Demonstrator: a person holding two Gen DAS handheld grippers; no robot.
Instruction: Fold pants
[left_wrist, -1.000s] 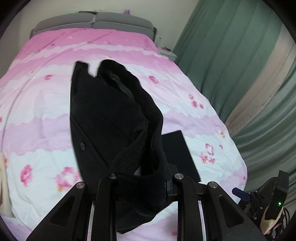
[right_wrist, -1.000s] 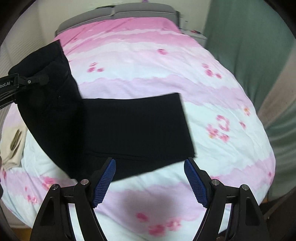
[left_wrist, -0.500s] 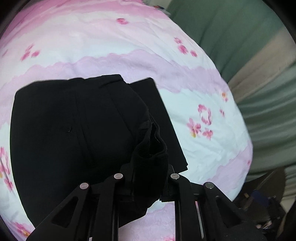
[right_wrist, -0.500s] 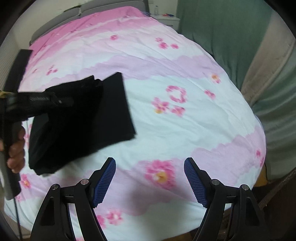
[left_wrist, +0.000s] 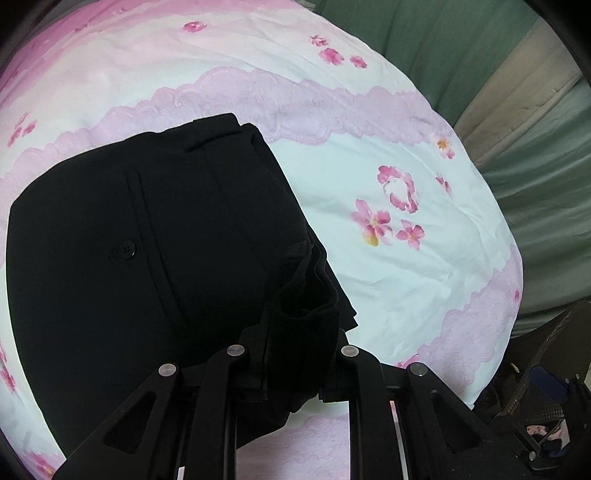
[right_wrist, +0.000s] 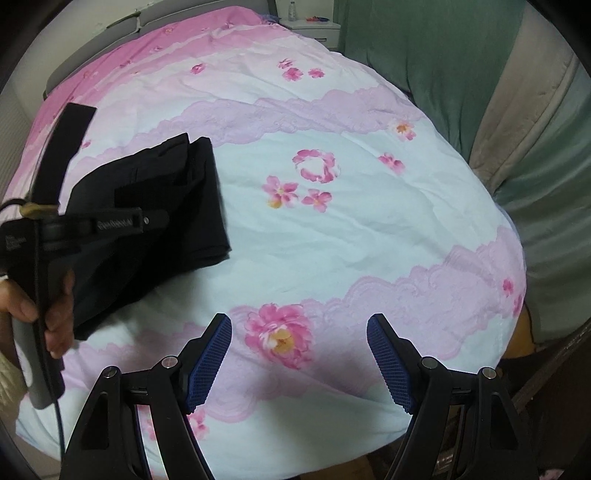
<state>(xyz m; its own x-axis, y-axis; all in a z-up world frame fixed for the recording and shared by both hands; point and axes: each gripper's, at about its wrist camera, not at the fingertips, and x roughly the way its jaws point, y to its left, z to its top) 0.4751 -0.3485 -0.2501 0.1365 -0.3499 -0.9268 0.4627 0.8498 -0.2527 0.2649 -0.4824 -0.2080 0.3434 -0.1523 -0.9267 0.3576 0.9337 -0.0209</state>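
The black fabric pants lie folded into a thick, squarish stack on the pink-and-white floral quilt that covers the bed, towards its left side as the right wrist camera sees it. A small black button shows on the top layer, beside a long stitched seam. One bunched edge of the cloth rises off the stack at its near right corner and runs in between the fingers of the left tongs, which are nearly closed and pinch that fold; the rest of the garment rests flat on the quilt.

From the right wrist view, the left tongs reach over the pants, and a person's hand wraps around their dark handle at the left edge of the frame.

The right tongs stand wide apart, their blue ribbed pads bare, with nothing between them. They hang over a large pink flower print, apart from the pants.

Green curtains hang beyond the far side of the bed.
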